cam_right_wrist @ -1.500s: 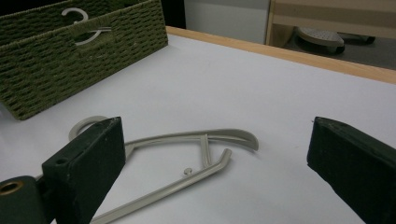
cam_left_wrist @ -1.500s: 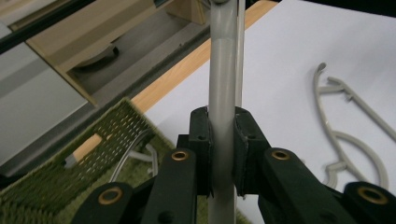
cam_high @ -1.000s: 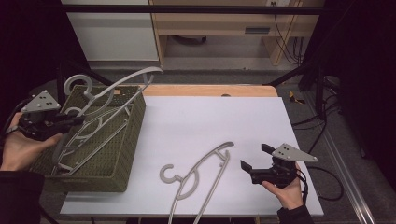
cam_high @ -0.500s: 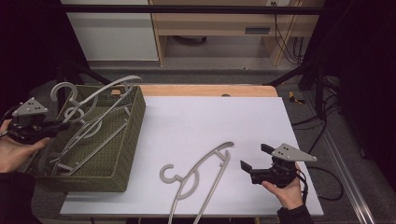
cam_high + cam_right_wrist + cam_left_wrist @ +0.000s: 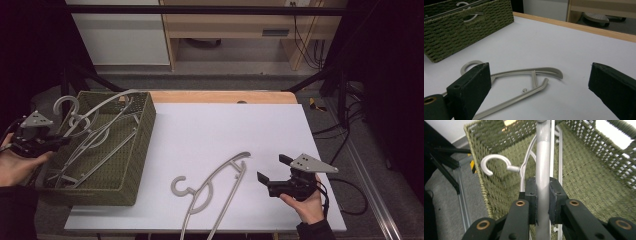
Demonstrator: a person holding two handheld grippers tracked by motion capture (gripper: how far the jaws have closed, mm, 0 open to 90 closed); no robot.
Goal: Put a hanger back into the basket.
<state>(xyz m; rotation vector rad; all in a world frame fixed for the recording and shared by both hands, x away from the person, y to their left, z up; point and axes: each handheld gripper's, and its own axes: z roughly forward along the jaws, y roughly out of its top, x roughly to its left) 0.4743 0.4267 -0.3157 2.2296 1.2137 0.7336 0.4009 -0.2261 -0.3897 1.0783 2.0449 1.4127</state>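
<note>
Both jaws of the left gripper (image 5: 542, 202) were clamped on a grey hanger (image 5: 543, 165) over the woven basket (image 5: 584, 175). The right gripper (image 5: 539, 82) stood wide open, holding nothing, above a second hanger (image 5: 524, 82) on the table (image 5: 544, 47).

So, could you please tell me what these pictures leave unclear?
- Held hanger, left gripper view: its ends are cut off by the frame's top and bottom.
- Basket, high view: overlapping hangers hide how many lie inside.
- Table hanger, high view: its lower end runs off the bottom edge.
</note>
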